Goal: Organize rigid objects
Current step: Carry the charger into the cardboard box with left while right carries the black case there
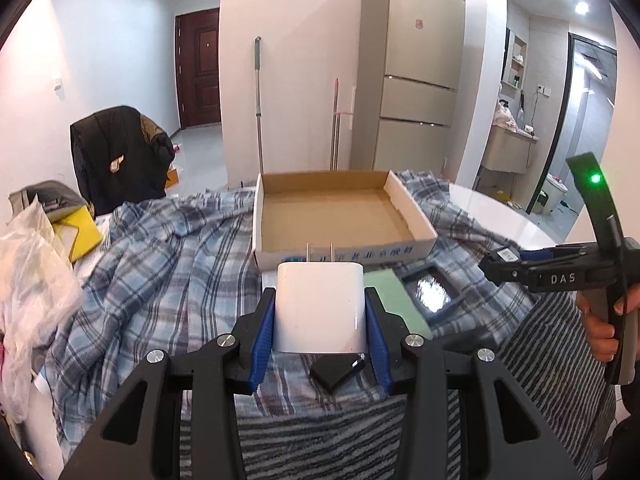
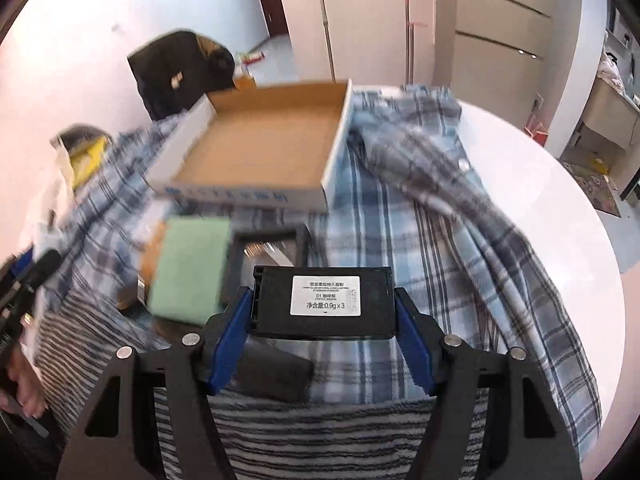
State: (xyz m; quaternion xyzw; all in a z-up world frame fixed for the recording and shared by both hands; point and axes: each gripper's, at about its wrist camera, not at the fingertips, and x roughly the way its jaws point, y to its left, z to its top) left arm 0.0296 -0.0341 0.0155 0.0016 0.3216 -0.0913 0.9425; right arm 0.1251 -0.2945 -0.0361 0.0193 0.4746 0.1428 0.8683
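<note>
Two views, left wrist first.
Left gripper (image 1: 320, 312): clamped on a white charger (image 1: 320, 308), blue pads pressed on both its sides, prongs pointing up toward the box.
Cardboard box (image 1: 416, 208): open, centre of the frame, resting on the plaid cloth (image 1: 168, 256) just beyond the charger.
Green block (image 1: 394, 300): right of the charger, beside a black frame (image 1: 434, 292) with a glossy face.
Black chip (image 1: 338, 372): a small dark piece lies on the cloth below the charger.
Right gripper (image 1: 504, 266): enters from the right edge, carried by a hand (image 1: 600, 328); its jaws cannot be read from this side.
Right wrist view, somewhat blurred.
Right gripper (image 2: 324, 312): clamped on a black case (image 2: 324, 320) with a white label, low centre of the frame; the pads look pressed against its two ends.
Cardboard box (image 2: 184, 128): upper centre, tilted in the frame.
Green block (image 2: 188, 264): left of the case, with the black frame (image 2: 236, 264) between them.
Dark pouch (image 2: 272, 372): flat on the cloth under the case, possibly a soft item.
Striped cloth (image 2: 320, 440): bottom of the frame.
</note>
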